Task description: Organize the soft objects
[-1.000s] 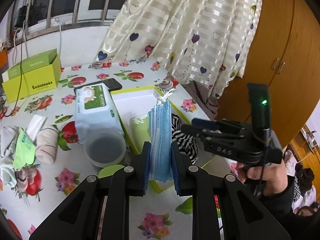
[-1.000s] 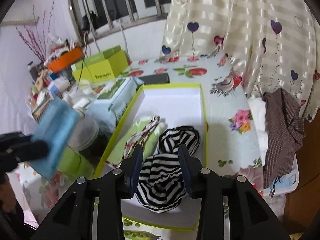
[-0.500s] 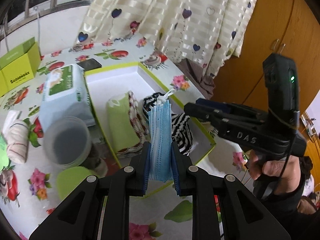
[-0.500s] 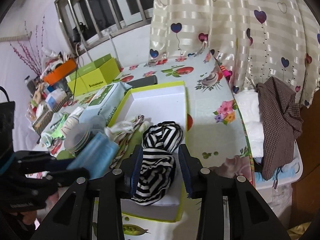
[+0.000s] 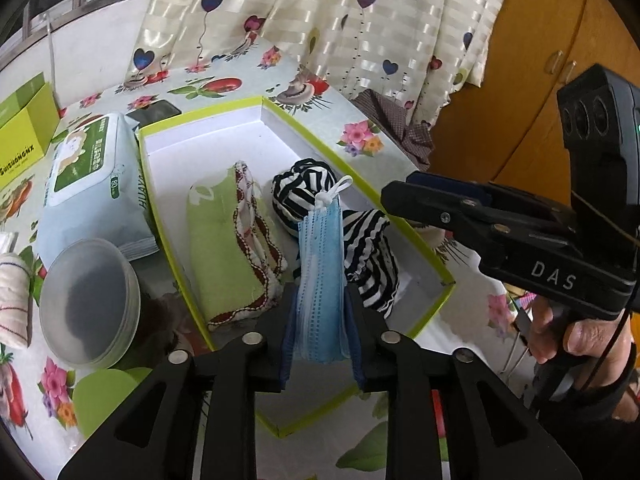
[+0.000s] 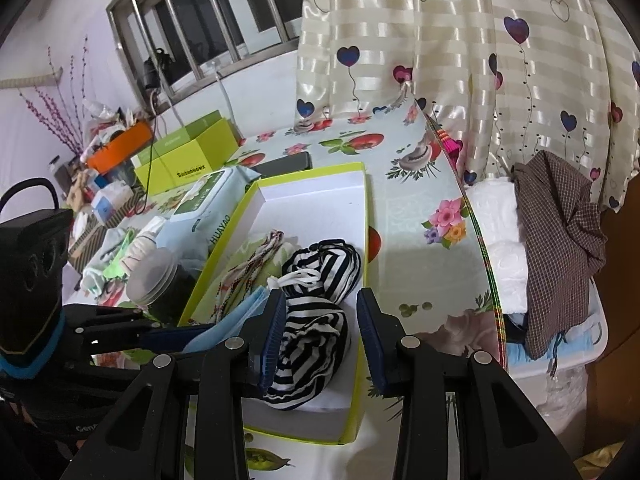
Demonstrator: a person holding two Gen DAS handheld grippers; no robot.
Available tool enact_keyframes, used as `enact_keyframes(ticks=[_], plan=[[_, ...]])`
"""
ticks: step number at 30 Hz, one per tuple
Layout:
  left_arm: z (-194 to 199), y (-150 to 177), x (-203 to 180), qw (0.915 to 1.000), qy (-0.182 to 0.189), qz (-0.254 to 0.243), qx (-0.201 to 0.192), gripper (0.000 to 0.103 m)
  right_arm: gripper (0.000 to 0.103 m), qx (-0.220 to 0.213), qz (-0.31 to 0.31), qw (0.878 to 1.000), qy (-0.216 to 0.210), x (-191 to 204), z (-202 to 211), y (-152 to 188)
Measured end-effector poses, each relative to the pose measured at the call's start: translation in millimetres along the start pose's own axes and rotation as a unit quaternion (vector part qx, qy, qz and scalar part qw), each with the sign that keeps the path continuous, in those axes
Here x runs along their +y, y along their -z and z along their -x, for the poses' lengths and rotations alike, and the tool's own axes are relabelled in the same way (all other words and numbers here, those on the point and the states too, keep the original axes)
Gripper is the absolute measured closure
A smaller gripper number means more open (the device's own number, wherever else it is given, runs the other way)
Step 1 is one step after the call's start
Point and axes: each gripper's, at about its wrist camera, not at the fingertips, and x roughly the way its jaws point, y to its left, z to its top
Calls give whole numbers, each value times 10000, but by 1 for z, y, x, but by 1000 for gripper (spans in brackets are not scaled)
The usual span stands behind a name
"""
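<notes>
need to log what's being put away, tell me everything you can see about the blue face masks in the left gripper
The blue face masks are a thin stack of pleated, non-woven-looking sheets, stood on edge between the pads of the left gripper, whose jaws have just been opening. White ear loops are knotted at the far end. The stack hangs over the yellow-rimmed box, between the green towel and the striped cloth.
</notes>
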Motion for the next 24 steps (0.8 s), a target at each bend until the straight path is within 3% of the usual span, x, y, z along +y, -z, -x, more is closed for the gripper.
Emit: enact_keyframes(ticks=[3, 17, 24], plan=[[6, 1, -2, 9999, 23, -59, -130, 62, 67, -14, 17, 10000, 4, 2, 1, -1], [28, 1, 12, 9989, -180, 126, -424, 61, 67, 65, 240, 9997, -27, 21, 6, 5], [58, 2, 18, 9961, -284, 274, -795, 61, 67, 273, 657, 9974, -104, 39, 3, 13]])
